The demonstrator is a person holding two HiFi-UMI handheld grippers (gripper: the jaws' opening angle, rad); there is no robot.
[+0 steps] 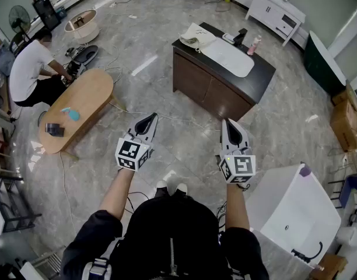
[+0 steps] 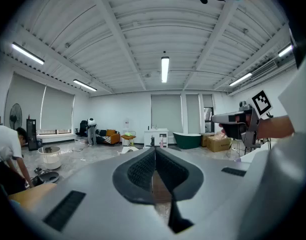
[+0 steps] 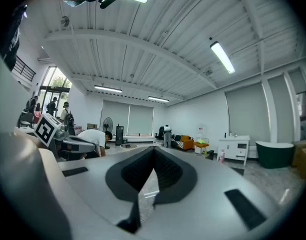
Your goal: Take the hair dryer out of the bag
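Note:
A cream cloth bag (image 1: 197, 35) lies on the far left corner of a dark wooden cabinet (image 1: 210, 89) across the floor from me. No hair dryer shows in any view. My left gripper (image 1: 148, 119) and right gripper (image 1: 227, 123) are held level in front of my body, well short of the cabinet. Both are shut with nothing between the jaws. In the left gripper view the shut jaws (image 2: 155, 152) point across the room; the right gripper view shows the same (image 3: 154, 151).
On the cabinet also lie a white mat (image 1: 228, 56), a black object (image 1: 241, 37) and a pink bottle (image 1: 254, 44). A person (image 1: 28, 69) crouches by an oval wooden table (image 1: 79, 107) at left. A white bathtub (image 1: 295, 212) stands at lower right.

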